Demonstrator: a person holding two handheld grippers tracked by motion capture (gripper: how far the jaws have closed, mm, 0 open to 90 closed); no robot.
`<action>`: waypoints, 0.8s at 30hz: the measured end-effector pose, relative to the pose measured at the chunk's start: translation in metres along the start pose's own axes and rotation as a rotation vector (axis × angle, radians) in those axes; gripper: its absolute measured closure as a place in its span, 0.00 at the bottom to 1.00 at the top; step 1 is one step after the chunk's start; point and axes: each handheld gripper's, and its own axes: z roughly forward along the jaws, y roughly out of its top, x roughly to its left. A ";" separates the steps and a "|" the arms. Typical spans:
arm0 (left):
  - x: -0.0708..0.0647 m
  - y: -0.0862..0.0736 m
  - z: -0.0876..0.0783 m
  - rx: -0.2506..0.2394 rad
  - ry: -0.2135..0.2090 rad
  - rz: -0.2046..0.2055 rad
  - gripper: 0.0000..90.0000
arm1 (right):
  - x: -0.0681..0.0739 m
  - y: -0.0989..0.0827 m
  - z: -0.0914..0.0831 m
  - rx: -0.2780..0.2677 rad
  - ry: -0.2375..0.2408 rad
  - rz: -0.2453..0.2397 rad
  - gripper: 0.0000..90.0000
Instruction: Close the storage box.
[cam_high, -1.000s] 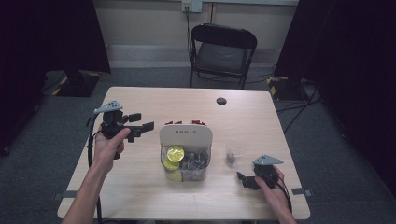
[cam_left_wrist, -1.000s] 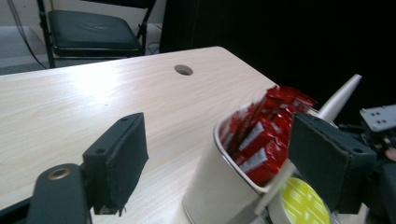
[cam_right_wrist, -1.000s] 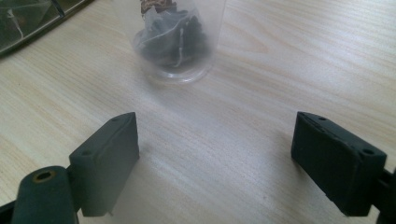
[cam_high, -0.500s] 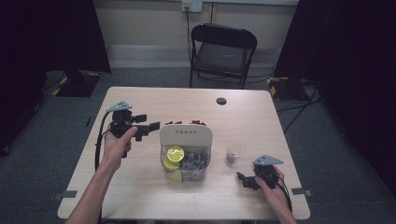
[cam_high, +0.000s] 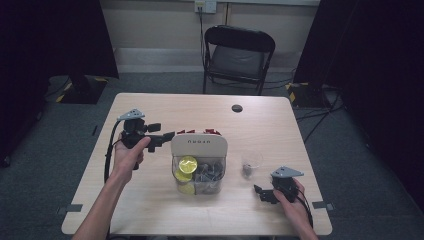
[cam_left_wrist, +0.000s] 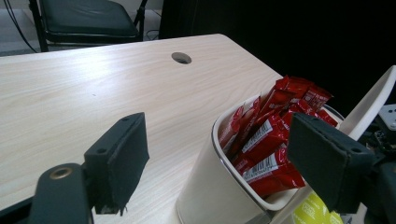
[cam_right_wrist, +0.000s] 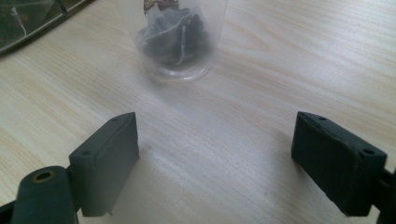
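A white organiser caddy (cam_high: 199, 149) stands mid-table; its back compartment holds several red sachets (cam_left_wrist: 273, 135), its clear front part (cam_high: 200, 175) holds yellow packets (cam_high: 187, 165) and dark ones. My left gripper (cam_high: 168, 136) hovers open just left of the caddy, its jaws pointing at the red sachets' compartment (cam_left_wrist: 219, 186). A clear plastic cup (cam_high: 251, 162) with a dark tea bag (cam_right_wrist: 173, 37) stands right of the caddy. My right gripper (cam_high: 260, 193) rests open on the table at the front right, jaws aimed at the cup (cam_right_wrist: 175, 42), with nothing between them.
A round cable hole (cam_high: 237, 108) lies in the tabletop near its far edge. A black folding chair (cam_high: 238, 56) stands behind the table. Bare wood spreads left of the caddy and along the far side (cam_left_wrist: 93, 84).
My left gripper has moved right and slightly forward, from the table's left part up to the caddy's left side. The right gripper has stayed put.
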 end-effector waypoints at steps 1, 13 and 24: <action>0.000 0.000 0.000 0.000 -0.001 0.000 0.23 | 0.000 0.000 0.000 0.000 0.000 0.000 0.16; -0.001 0.002 0.000 0.000 -0.023 -0.003 0.24 | 0.000 0.000 0.000 0.000 0.000 0.000 0.16; -0.011 0.004 0.001 0.009 -0.053 0.028 0.24 | 0.000 0.000 0.000 0.002 -0.002 0.004 0.16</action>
